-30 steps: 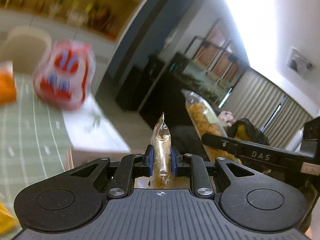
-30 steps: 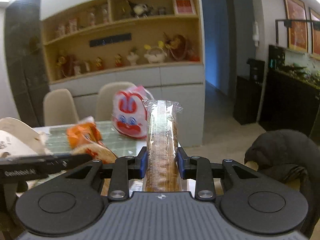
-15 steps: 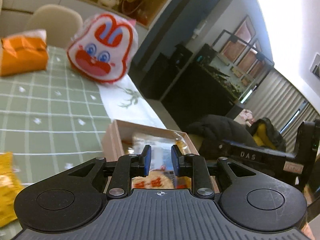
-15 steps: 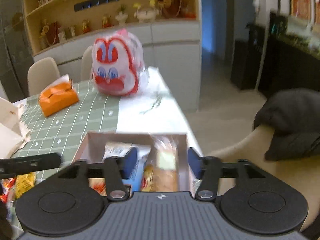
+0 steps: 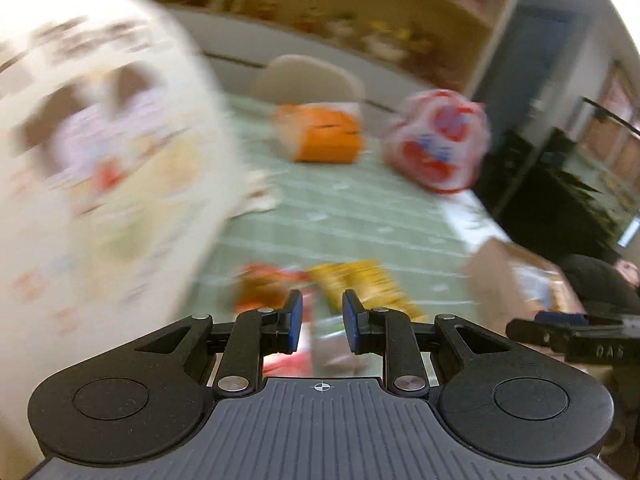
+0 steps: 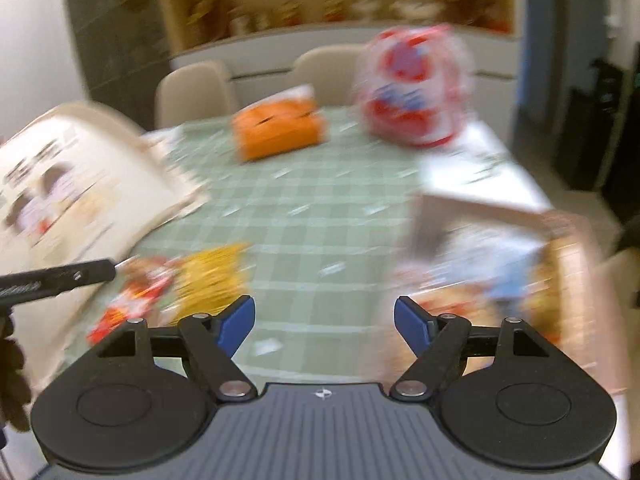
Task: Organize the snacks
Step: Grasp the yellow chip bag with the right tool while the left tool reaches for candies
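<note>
Now the loose snack packets lie near left on the green checked tablecloth (image 6: 320,208): a yellow packet (image 5: 360,284) and a red packet (image 5: 264,284), just ahead of the left gripper (image 5: 319,320). Its jaws stand parted and empty, and it is the nearer one. The right gripper (image 6: 324,320) gapes wide, empty, with the cardboard box (image 6: 500,264) at its right.

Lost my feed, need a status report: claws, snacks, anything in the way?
Left claw and right claw open, empty. Yellow snack packet and red snack packet loose on green checked tablecloth. Large cream printed bag crowds left.
</note>
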Demonstrator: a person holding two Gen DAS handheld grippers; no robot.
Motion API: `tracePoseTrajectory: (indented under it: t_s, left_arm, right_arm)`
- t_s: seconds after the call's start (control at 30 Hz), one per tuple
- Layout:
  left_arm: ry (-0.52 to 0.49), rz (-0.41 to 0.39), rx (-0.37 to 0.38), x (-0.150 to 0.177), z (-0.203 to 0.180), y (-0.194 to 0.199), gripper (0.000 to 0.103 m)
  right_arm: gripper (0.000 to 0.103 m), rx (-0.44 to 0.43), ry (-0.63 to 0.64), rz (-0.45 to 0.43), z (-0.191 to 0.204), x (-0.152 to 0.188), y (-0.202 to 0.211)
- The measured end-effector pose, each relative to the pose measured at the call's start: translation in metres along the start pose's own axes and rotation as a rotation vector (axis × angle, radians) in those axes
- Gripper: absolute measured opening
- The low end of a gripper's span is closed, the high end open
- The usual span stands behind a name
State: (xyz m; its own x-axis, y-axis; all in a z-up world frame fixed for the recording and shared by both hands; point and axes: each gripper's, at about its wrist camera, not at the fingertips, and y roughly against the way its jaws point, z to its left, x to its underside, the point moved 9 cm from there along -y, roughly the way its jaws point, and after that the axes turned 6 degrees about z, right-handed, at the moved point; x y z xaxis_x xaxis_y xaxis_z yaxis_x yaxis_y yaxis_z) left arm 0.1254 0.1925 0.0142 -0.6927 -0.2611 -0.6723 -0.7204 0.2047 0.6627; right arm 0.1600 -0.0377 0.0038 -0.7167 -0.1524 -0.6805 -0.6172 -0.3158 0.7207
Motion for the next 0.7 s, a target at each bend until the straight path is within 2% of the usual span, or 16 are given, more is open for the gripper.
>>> tracePoseTrajectory:
  t_s: [0.1,0.17,0.23,0.33,0.43,0.53,0.6,0.7]
  left_arm:
    - [0.044,0.021,-0.015,0.010,0.029,0.000,0.025]
    - [0.060,0.019,-0.006,0.011,0.037,-0.004,0.025]
    - [0.057,0.004,0.008,0.006,0.040,-0.010,0.025]
    - [0.031,-0.008,0.010,-0.011,0.035,-0.027,0.025]
    - [-0.009,-0.027,-0.029,-0.028,0.030,-0.051,0.025]
    - [-0.013,-0.012,-0.047,-0.034,0.030,-0.077,0.025]
    - [-0.016,0.000,-0.057,-0.032,0.031,-0.090,0.025]
    - [-0.060,0.040,0.002,-0.018,0.022,-0.096,0.026]
  right_arm:
    - [0.078,-0.069,0.014,0.049,0.045,0.011,-0.027]
    - [0.078,-0.121,0.012,0.090,0.070,0.019,-0.047]
    - [0.078,-0.138,0.026,0.105,0.091,0.026,-0.060]
    - [0.077,-0.071,0.090,0.084,0.110,0.032,-0.075]
    - [0.073,-0.040,0.118,0.076,0.113,0.038,-0.084]
    - [0.054,-0.060,0.109,0.072,0.107,0.042,-0.078]
    - [0.030,-0.053,0.115,0.088,0.102,0.047,-0.071]
    - [0.026,-0.015,0.122,0.087,0.085,0.059,-0.059]
